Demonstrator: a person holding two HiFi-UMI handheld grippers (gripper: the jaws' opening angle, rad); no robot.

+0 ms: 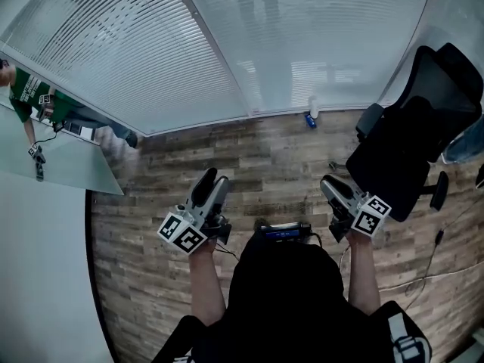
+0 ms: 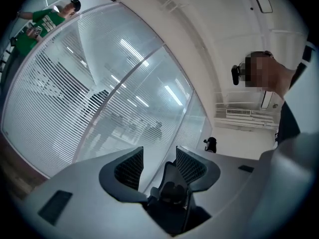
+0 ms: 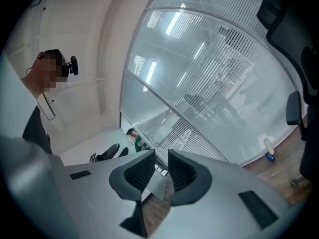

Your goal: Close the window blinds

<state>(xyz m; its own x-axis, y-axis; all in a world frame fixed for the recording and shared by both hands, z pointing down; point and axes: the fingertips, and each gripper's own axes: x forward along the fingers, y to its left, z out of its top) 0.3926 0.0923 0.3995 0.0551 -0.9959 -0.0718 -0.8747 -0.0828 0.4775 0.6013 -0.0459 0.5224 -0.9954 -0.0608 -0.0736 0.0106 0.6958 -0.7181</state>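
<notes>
Head view: a wooden floor (image 1: 265, 161) runs up to a glass wall, and the window blinds (image 1: 128, 59) hang behind that glass, their horizontal slats reaching down to the floor's far edge. A black office chair (image 1: 412, 146) stands at the floor's right side, near the wall and just beside the right gripper (image 1: 330, 184). A small pale bottle (image 1: 313, 106) with a blue item (image 1: 310, 120) beside it sits at the far edge, against the base of the glass. A thin cable (image 1: 431, 259) trails over the floor near the right edge. At the far left a person in a green shirt (image 1: 30, 97) stands; the shirt's print is too small to read. The cubes on both grippers carry only black-and-white square markers.

The left gripper (image 1: 210, 178) and the right one are held side by side, well apart, above the floor's middle and pointing at the blinds without touching them. The left jaws stand spread and the right jaws narrowly parted, with nothing between either pair.
</notes>
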